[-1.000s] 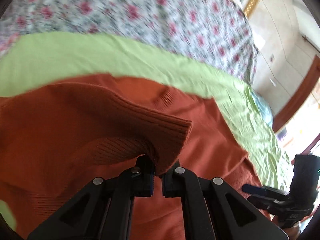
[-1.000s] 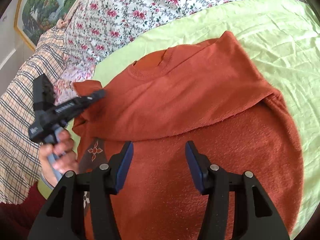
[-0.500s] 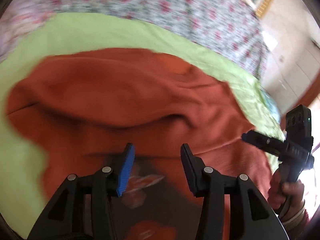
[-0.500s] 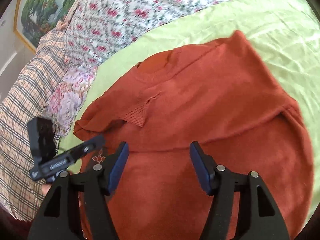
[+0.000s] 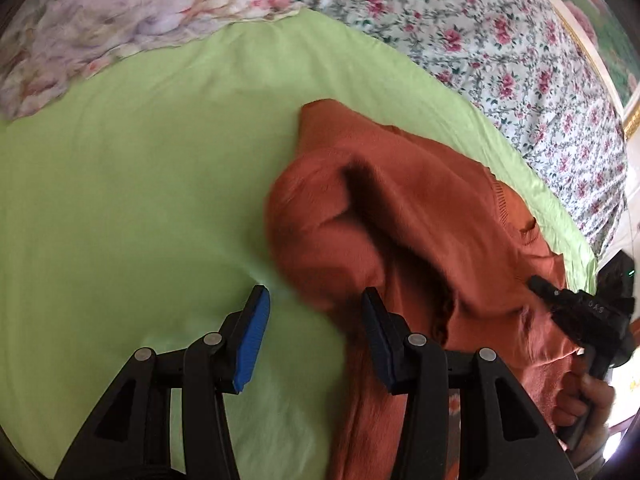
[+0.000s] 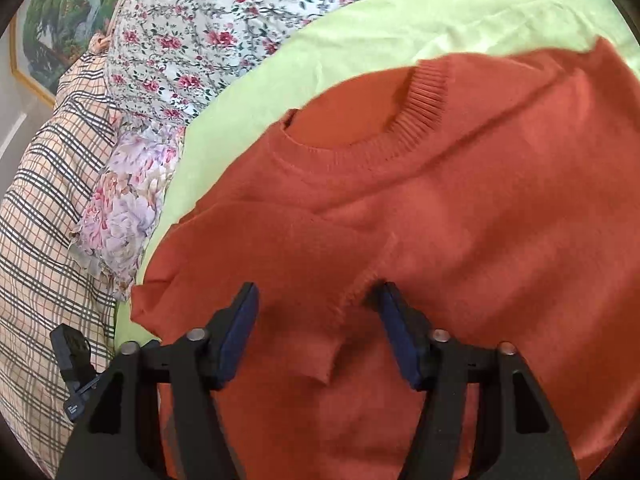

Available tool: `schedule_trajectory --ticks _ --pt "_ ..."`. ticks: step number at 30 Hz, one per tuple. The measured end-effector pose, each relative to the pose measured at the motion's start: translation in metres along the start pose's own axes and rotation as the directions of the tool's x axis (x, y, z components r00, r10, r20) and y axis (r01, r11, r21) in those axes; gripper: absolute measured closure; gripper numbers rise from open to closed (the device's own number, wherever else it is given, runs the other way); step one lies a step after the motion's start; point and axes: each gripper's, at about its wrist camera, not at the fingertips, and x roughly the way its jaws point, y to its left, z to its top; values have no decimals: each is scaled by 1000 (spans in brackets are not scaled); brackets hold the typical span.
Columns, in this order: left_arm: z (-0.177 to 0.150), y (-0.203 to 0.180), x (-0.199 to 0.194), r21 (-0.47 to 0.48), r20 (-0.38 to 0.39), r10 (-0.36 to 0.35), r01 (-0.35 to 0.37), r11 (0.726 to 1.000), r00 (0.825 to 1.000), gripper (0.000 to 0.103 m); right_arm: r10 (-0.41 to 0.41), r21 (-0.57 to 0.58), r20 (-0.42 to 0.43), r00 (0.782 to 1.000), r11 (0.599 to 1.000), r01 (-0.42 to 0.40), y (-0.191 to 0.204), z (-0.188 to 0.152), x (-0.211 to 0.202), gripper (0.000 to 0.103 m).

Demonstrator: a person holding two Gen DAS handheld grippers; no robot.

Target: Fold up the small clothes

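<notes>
Presently: rust-orange knit sweater (image 6: 460, 208) spread on lime-green sheet (image 5: 132, 184), partly folded, ribbed neckline (image 6: 420, 108) toward the far side in the right wrist view. Sleeve cuff (image 6: 320, 344) laid back over the body of the garment, its ribbed edge running between the right gripper's fingers.

Right gripper (image 6: 318, 328) spread wide, blue pads (image 6: 236, 332) either side of the folded cuff, low over the fabric; contact with the cloth not certain. Nothing pinched.

Left gripper (image 5: 314, 336) likewise released, jaws well apart. Left pad (image 5: 250, 344) over bare green sheet, right pad over the sweater's edge; bunched, blurred fold of knit (image 5: 320, 232) just beyond the tips. Nothing grasped.

Seen from the left wrist view: right-hand tool at far right edge, held by a hand (image 5: 588, 404) over the sweater's near side. Seen from the right wrist view: only a small black part of the left tool visible at lower left, over plaid bedding (image 6: 44, 240).

Surroundings: rose-print floral cover (image 5: 520, 52) behind the sheet; pale lilac-pink flowered cloth (image 6: 120, 208) beside the plaid; framed landscape painting (image 6: 56, 20) on the wall, upper left.
</notes>
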Motion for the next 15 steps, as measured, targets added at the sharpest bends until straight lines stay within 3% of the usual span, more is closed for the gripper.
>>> schedule_trajectory --ticks 1,4,8,10,15 --pt "3 -8 5 16 -1 10 -10 1000 1000 55 19 -7 12 1000 1000 -19 5 4 -8 98" --pt "10 -20 13 62 -2 31 -31 998 1000 58 60 -77 118 991 996 -51 19 12 -55 98" --pt "5 -36 18 127 6 84 -84 988 996 75 25 -106 263 965 994 3 5 20 -123 98" --pt "2 -43 20 145 14 95 -96 985 995 76 -52 -75 272 961 994 75 -18 22 -133 98" --pt "-9 -54 14 183 40 141 -146 972 989 82 -190 31 188 964 982 188 -79 19 -117 98"
